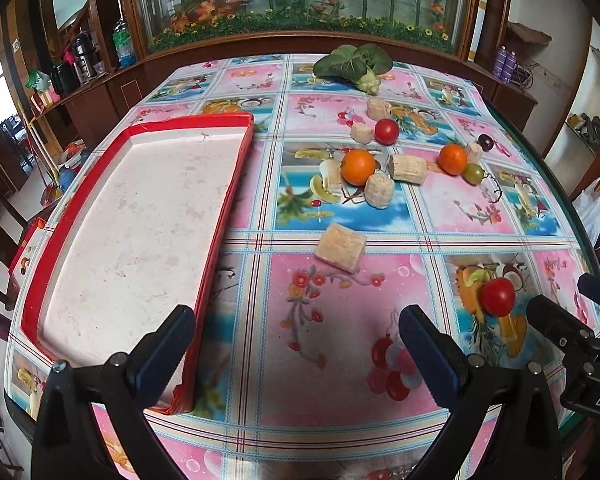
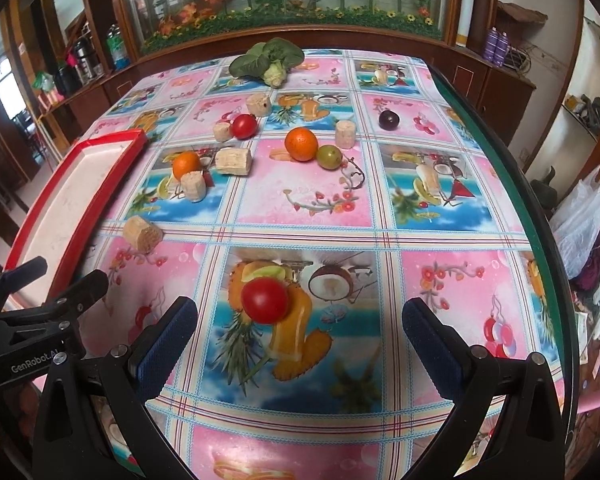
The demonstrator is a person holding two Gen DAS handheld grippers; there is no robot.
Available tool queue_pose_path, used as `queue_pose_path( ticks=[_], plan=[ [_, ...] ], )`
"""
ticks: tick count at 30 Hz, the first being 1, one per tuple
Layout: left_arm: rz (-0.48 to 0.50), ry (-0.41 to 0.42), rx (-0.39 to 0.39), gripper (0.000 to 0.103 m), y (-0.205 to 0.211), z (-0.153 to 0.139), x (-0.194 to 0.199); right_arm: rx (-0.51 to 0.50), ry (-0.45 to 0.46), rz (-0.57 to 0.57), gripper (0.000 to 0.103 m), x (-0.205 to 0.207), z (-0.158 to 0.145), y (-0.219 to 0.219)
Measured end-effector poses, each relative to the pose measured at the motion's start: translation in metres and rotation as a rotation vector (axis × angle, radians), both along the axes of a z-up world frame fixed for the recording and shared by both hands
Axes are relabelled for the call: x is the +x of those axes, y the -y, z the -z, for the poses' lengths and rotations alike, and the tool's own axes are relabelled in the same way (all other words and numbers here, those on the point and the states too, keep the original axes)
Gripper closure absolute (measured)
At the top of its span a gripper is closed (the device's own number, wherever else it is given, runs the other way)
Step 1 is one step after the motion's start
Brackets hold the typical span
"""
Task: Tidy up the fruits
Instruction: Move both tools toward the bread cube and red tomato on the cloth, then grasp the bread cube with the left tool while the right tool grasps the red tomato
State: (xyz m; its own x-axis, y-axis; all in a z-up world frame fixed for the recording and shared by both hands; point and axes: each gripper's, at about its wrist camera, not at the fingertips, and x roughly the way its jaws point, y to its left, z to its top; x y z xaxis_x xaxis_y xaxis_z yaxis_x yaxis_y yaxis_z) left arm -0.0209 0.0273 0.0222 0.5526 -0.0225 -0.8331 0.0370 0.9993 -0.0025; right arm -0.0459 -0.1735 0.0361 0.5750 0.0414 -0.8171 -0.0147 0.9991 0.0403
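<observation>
home dining room | wooden cabinet [image 1: 112,92] | patterned tablecloth [image 2: 308,208] | thermos [image 1: 82,56]

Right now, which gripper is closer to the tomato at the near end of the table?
Right. The right gripper is open with the near tomato just ahead between its fingers. The left gripper is open further left, beside the red tray.
</observation>
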Motion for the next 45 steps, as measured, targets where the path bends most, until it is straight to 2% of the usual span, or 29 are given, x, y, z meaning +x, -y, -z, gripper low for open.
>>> queue_pose_path(
  ticks=[5, 13, 19, 22, 24, 25, 26, 29, 35, 36, 38, 39, 41, 42, 43, 44, 45],
  plan=[
    [0.011, -0.01, 0.008, 0.0, 0.002, 0.002, 0.001, -0.003, -0.004, -0.02, 0.0, 0.003, 0.002, 0.0],
    [0.033, -0.037, 0.046, 0.0, 0.005, 0.008, 0.005, 0.005, -0.027, -0.113, 0.0, 0.005, 0.016, 0.006],
    [0.037, -0.041, 0.085, 0.0, 0.008, 0.01, 0.007, 0.01, -0.059, -0.166, 0.012, 0.015, 0.028, -0.005],
    [0.041, -0.058, 0.08, 0.0, 0.009, 0.011, 0.011, -0.009, -0.072, -0.199, 0.022, 0.022, 0.033, -0.012],
    [0.042, -0.069, 0.068, 0.0, 0.01, 0.012, 0.016, -0.017, -0.092, -0.217, 0.043, 0.027, 0.039, -0.015],
    [0.043, -0.074, 0.057, 0.0, 0.01, 0.012, 0.019, -0.018, -0.103, -0.223, 0.049, 0.029, 0.042, -0.015],
    [0.049, -0.082, 0.046, 0.0, 0.011, 0.013, 0.022, -0.016, -0.112, -0.23, 0.06, 0.031, 0.044, -0.015],
    [0.054, -0.105, 0.024, 0.0, 0.016, 0.016, 0.034, -0.006, -0.1, -0.252, 0.071, 0.031, 0.044, -0.015],
    [0.052, -0.141, -0.016, 0.001, 0.021, 0.028, 0.056, 0.03, -0.103, -0.249, 0.072, 0.029, 0.044, -0.008],
    [0.044, -0.15, -0.026, 0.002, 0.02, 0.03, 0.06, 0.034, -0.103, -0.247, 0.072, 0.029, 0.044, -0.007],
    [0.033, -0.173, -0.049, 0.019, 0.018, 0.036, 0.066, 0.044, -0.105, -0.244, 0.072, 0.028, 0.044, -0.003],
    [0.023, -0.149, -0.032, 0.022, 0.018, 0.035, 0.066, 0.047, -0.105, -0.243, 0.072, 0.027, 0.044, -0.002],
    [0.042, -0.131, -0.026, 0.042, 0.02, 0.032, 0.065, 0.053, -0.102, -0.238, 0.072, 0.027, 0.043, 0.0],
    [0.048, -0.122, -0.028, 0.047, 0.02, 0.031, 0.064, 0.056, -0.099, -0.236, 0.072, 0.026, 0.043, 0.001],
    [0.059, -0.115, -0.043, 0.062, 0.019, 0.03, 0.063, 0.059, -0.097, -0.234, 0.072, 0.026, 0.043, 0.001],
    [0.068, -0.114, -0.058, 0.066, 0.019, 0.028, 0.062, 0.062, -0.095, -0.233, 0.072, 0.025, 0.042, 0.002],
    [0.07, -0.117, -0.068, 0.067, 0.018, 0.028, 0.062, 0.068, -0.089, -0.231, 0.072, 0.025, 0.042, 0.002]
  ],
)
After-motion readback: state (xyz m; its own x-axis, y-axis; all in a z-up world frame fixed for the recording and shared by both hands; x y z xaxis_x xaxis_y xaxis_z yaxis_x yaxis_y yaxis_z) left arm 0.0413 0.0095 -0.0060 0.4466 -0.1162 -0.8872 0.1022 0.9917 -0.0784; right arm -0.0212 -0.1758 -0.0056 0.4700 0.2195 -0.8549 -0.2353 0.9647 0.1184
